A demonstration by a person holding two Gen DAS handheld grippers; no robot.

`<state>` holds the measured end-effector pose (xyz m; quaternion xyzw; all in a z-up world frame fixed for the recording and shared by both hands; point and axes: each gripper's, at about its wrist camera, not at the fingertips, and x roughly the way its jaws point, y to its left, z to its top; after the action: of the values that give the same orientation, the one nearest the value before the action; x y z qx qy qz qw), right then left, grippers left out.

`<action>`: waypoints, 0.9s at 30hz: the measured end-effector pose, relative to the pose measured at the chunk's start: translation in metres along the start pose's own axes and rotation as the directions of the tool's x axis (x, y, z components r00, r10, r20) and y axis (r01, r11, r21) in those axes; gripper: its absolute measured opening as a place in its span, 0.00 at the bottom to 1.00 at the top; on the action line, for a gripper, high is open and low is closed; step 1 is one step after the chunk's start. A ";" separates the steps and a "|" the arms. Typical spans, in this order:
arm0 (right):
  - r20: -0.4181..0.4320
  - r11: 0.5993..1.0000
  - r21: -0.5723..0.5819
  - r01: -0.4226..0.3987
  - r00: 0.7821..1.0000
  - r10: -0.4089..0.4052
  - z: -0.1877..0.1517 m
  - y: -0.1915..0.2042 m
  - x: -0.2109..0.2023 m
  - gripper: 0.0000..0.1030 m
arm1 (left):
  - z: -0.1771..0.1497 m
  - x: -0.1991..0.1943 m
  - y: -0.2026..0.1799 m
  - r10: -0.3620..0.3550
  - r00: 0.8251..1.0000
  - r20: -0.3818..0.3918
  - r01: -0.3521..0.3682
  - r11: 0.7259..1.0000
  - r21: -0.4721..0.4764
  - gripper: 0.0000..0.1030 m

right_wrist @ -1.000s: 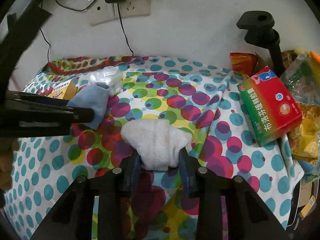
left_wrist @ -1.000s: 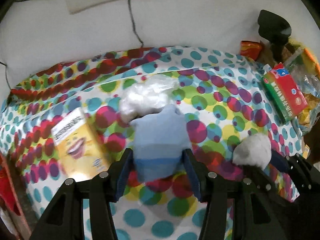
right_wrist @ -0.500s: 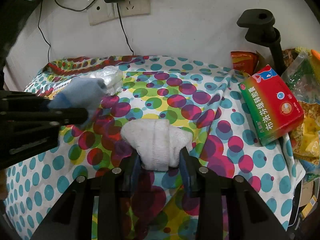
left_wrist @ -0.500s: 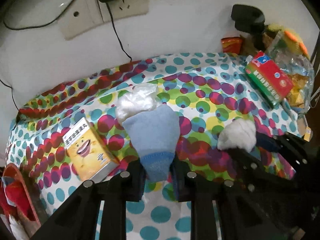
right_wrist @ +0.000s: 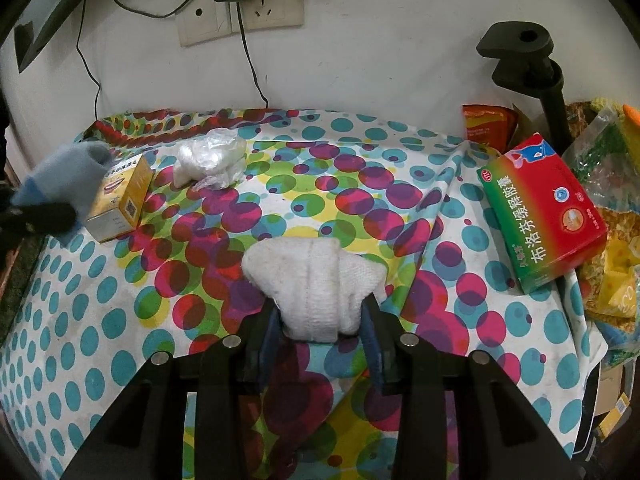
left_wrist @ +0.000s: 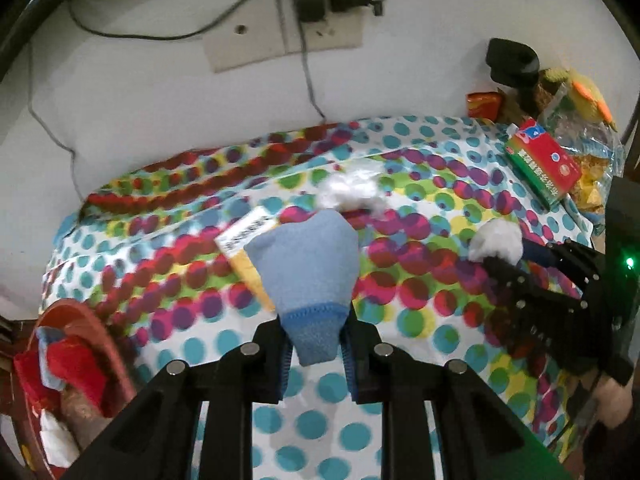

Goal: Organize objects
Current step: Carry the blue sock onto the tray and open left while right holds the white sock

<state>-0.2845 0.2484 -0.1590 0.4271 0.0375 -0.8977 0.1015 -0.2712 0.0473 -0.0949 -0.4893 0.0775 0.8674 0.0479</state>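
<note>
My left gripper [left_wrist: 314, 334] is shut on a rolled blue sock [left_wrist: 308, 268] and holds it above the dotted tablecloth [left_wrist: 400, 420]. It also shows at the left edge of the right wrist view [right_wrist: 60, 168]. My right gripper [right_wrist: 320, 320] is shut on a rolled white sock [right_wrist: 316, 280] over the middle of the table. That white sock also shows in the left wrist view [left_wrist: 496, 240]. A yellow box [right_wrist: 120, 196] and a crumpled clear plastic bag [right_wrist: 212, 156] lie at the back left.
A red-green medicine box [right_wrist: 540, 212] lies at the right beside snack bags [right_wrist: 612, 272]. A black stand [right_wrist: 532, 64] rises at the back right. A red basket [left_wrist: 72, 364] with cloth items sits left of the table. Wall sockets with cables [right_wrist: 240, 12] are behind.
My left gripper has lifted the blue sock and drawn back to the left, toward the table's left edge and the red basket. The right gripper with the white sock has stayed in place.
</note>
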 end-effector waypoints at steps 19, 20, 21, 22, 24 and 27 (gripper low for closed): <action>-0.006 0.999 -0.031 0.036 0.999 -0.037 0.000 0.006 0.001 0.35 | -0.055 -0.041 0.125 0.136 0.990 -0.036 -0.139 0.982 -0.126 0.21; -0.006 0.999 -0.033 0.038 0.999 -0.038 -0.001 0.007 0.001 0.35 | -0.058 -0.042 0.132 0.144 0.989 -0.039 -0.148 0.980 -0.136 0.21; -0.007 0.999 -0.034 0.040 0.999 -0.040 -0.001 0.007 0.001 0.35 | -0.062 -0.043 0.140 0.149 0.988 -0.042 -0.153 0.977 -0.146 0.21; -0.007 0.999 -0.035 0.040 0.999 -0.041 -0.001 0.007 0.001 0.35 | -0.065 -0.043 0.149 0.155 0.987 -0.045 -0.161 0.974 -0.159 0.21; -0.007 0.999 -0.035 0.041 0.999 -0.042 -0.001 0.007 0.001 0.35 | -0.073 -0.044 0.169 0.178 0.982 -0.061 -0.186 0.965 -0.185 0.21; -0.008 0.998 -0.044 0.052 0.999 -0.053 -0.001 0.008 0.001 0.35 | -0.085 -0.043 0.198 0.177 0.980 -0.093 -0.194 0.951 -0.239 0.21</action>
<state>-0.2832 0.2400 -0.1603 0.4277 0.0688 -0.8971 0.0870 -0.2092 -0.1630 -0.0838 -0.5121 0.0162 0.8532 -0.0980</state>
